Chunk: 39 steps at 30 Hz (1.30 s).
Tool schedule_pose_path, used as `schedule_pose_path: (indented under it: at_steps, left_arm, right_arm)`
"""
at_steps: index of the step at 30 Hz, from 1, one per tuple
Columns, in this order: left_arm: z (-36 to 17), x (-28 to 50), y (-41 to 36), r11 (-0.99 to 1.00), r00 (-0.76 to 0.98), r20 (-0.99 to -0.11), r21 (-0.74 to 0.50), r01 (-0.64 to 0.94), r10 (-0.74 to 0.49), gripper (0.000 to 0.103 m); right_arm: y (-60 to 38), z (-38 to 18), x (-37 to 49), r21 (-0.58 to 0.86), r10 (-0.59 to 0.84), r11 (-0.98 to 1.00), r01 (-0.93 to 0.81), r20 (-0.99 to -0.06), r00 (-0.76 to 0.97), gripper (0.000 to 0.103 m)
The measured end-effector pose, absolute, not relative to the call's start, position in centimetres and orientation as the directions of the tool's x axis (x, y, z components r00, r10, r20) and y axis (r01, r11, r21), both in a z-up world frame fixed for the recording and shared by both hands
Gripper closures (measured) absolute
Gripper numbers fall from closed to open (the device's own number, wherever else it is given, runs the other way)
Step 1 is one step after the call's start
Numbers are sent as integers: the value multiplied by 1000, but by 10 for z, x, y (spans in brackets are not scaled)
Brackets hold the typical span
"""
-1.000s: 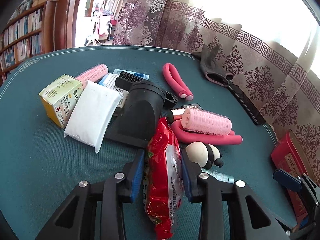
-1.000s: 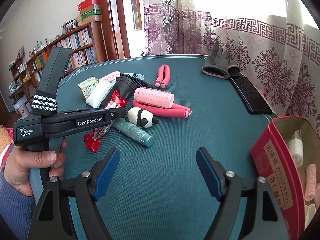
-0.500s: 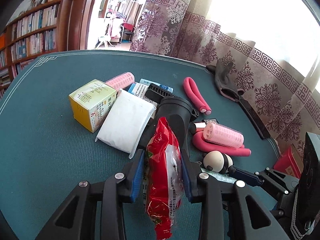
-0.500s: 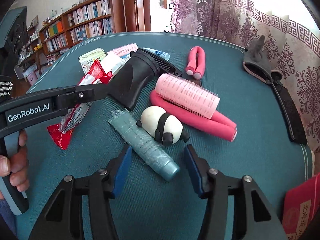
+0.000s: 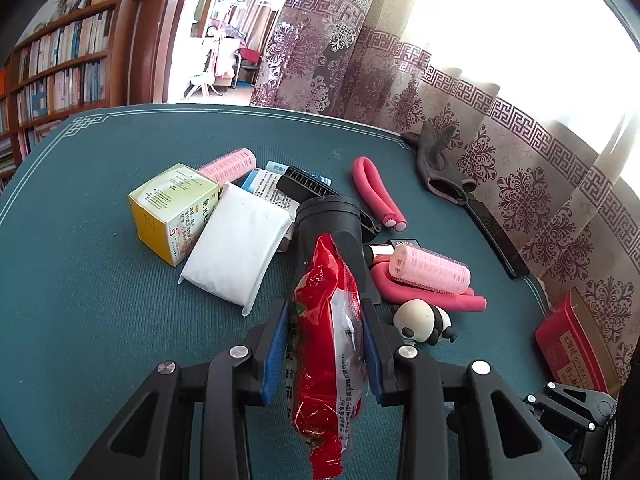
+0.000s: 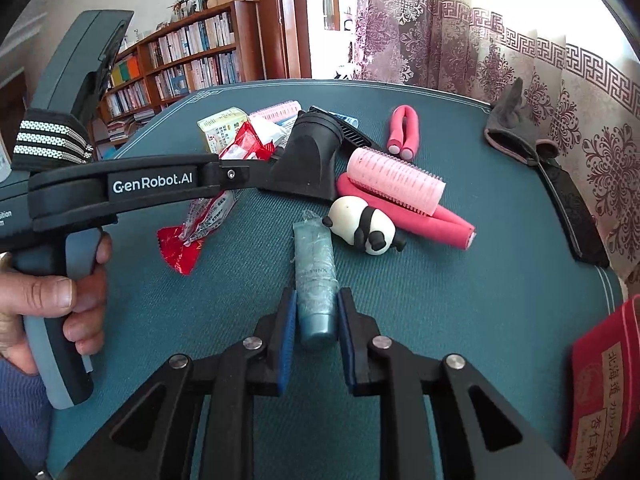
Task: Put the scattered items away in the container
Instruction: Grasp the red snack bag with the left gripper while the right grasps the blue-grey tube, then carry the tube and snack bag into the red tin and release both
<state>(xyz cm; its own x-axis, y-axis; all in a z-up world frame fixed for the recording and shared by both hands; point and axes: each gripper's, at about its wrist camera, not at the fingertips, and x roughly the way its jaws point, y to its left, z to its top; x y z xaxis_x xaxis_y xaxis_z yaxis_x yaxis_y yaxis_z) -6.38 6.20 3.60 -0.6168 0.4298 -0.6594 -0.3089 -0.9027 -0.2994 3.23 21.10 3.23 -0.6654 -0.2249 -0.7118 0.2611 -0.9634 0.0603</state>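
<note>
While clamped in the left gripper (image 5: 325, 354), red snack packet (image 5: 326, 344) above the green table (image 5: 80, 300), right gripper (image 6: 317, 330) pinching teal tube (image 6: 315, 276) beside toy panda (image 6: 362, 230), red box (image 6: 604, 396) at right edge.

Patterned curtains (image 5: 400, 76) — bookshelf (image 5: 60, 68) — teal tablecloth (image 5: 80, 300).

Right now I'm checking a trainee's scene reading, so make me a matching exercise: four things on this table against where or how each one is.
Things:
1. red snack packet
2. teal tube
3. panda toy
4. red box

States:
A. lying free on the cloth beside the pink rollers
B. between the right gripper pads
C. at the table's right edge
D. clamped in the left gripper

Pairs: 1-D, 2-B, 3-A, 4-C
</note>
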Motion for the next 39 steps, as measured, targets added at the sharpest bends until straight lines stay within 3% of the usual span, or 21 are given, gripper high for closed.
schedule_pose_path:
  at_steps: [19,30,39]
  left_arm:
    - [64,-28,101,-863,-620,-610,-248,-441,493,67]
    - [85,11,155,-775,-544,-594,-237,-586,593,67]
    - [103,54,226,-660,-450,-581,-211,-721,678,67]
  right_arm:
    - [279,109,112,138,-109,-990,43,-525,-844,81]
    - [358,134,166,125,138,-969,-214,-444,-885,81]
    - [425,135,199,140,323,-898,-416,-432,-842,81]
